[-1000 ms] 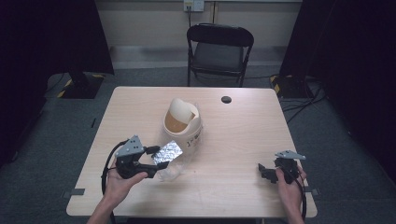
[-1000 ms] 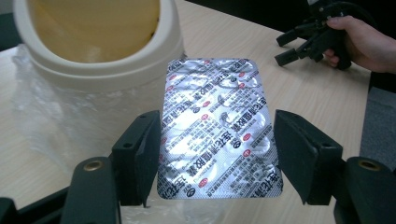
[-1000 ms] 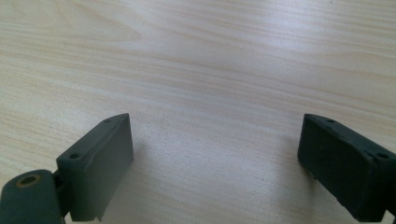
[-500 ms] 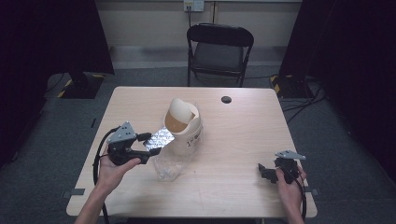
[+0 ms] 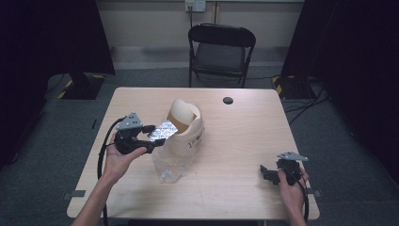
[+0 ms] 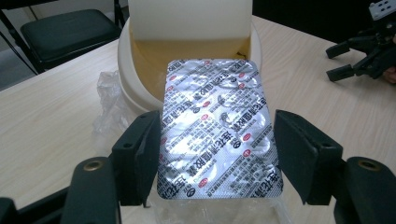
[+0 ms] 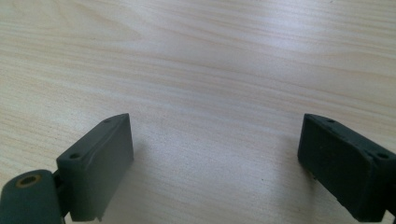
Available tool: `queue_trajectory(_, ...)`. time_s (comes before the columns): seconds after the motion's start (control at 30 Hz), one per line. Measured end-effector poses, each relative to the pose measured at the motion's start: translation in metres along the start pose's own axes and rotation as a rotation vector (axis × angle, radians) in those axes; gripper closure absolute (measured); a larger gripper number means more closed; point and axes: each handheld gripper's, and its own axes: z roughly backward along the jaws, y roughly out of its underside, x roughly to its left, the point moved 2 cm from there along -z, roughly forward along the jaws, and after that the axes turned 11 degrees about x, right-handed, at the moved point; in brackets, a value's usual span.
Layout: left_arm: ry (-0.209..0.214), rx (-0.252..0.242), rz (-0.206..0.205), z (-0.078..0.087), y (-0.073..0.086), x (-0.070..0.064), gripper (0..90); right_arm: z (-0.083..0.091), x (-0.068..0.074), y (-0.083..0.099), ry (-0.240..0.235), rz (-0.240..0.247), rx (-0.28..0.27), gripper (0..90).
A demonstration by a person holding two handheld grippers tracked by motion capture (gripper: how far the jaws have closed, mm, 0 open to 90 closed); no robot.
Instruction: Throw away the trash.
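A silver blister pack of tablets now hangs in the air at the mouth of a cream tub, whose flip lid stands open. A second ago it sat lower, near the crinkled clear plastic bag on the desk; it has been lifted and carried toward the tub, so dropping it in looks like the next step. The left claw holds the pack between its jaws, which look set against its long edges, the left forearm angled in from the near edge. The right claw rests low over bare wood, well apart from the tub, jaws spread wide and holding nothing.
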Motion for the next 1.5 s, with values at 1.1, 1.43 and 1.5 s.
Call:
queue_trajectory(1.1,0.013,0.010,0.029,-0.020,-0.022,0.008,34.1,0.000,0.000,0.000,0.001,0.000,0.000,9.7)
queue_trajectory(1.43,0.036,-0.007,0.042,-0.029,-0.029,0.010,34.4,0.000,0.000,0.000,0.001,0.000,0.000,9.7)
queue_trajectory(1.5,0.054,-0.031,0.068,-0.029,-0.031,0.012,34.9,0.000,0.000,0.000,0.001,-0.001,0.000,9.7)
